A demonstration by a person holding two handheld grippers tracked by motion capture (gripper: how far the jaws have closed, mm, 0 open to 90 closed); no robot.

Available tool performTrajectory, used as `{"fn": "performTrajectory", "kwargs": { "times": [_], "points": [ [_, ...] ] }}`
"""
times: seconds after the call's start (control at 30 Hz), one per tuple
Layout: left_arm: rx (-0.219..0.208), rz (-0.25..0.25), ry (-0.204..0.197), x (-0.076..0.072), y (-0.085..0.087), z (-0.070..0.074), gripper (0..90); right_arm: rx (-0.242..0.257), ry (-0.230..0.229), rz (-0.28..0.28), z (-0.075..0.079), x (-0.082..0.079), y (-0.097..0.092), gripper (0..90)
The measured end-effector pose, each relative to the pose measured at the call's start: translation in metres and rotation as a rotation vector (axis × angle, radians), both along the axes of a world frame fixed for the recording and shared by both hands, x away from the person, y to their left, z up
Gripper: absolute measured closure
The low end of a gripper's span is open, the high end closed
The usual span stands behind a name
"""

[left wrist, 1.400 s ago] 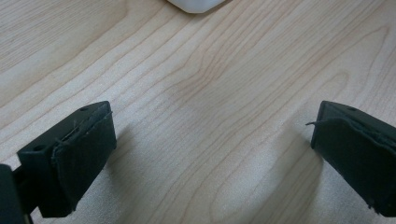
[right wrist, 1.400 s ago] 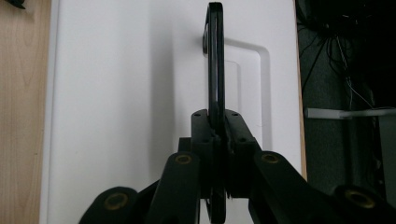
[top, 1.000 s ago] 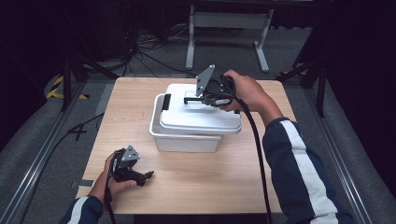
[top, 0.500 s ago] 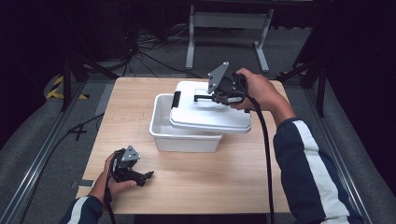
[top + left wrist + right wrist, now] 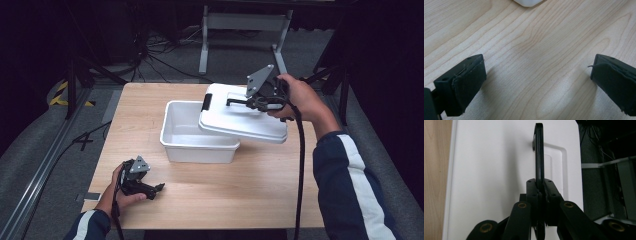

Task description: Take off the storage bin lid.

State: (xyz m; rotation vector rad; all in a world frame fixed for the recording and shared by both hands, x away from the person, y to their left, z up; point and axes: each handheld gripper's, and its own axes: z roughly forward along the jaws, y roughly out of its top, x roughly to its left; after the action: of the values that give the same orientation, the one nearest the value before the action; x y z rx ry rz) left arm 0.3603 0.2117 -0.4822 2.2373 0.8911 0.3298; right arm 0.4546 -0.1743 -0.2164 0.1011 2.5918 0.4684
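Note:
A white plastic tub (image 5: 187, 135) stands open in the middle of the wooden table (image 5: 260, 195). Its white lid (image 5: 240, 122) hangs tilted above the tub's right side, carried by its black handle (image 5: 539, 152). My right gripper (image 5: 250, 103) is shut on that handle (image 5: 235, 101); in the right gripper view its jaws pinch the thin black bar against the lid (image 5: 494, 170). My left gripper (image 5: 156, 189) rests on the table near the front left corner, jaws wide apart with bare wood between the pads (image 5: 466, 85). A corner of the tub (image 5: 527, 2) shows ahead of it.
Black latch (image 5: 206, 102) on the lid's left end. Beyond the table's far edge stand a metal stand (image 5: 240, 30) and loose cables (image 5: 150, 55) on the grey floor. A rail (image 5: 35, 185) runs along the table's left side.
The right gripper has lifted the lid off the tub and carried it to the right, uncovering the tub's inside. The left gripper has stayed in place.

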Motion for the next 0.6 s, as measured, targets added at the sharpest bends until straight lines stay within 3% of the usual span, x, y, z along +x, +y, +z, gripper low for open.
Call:
{"fn": "performTrajectory", "kwargs": {
  "times": [0.6],
  "points": [
    [0.001, 0.001, 0.000, 0.000, 0.000, 0.000, 0.6, 0.035, -0.007, -0.109, 0.002, -0.006, -0.068, 84.9]
  ]
}}
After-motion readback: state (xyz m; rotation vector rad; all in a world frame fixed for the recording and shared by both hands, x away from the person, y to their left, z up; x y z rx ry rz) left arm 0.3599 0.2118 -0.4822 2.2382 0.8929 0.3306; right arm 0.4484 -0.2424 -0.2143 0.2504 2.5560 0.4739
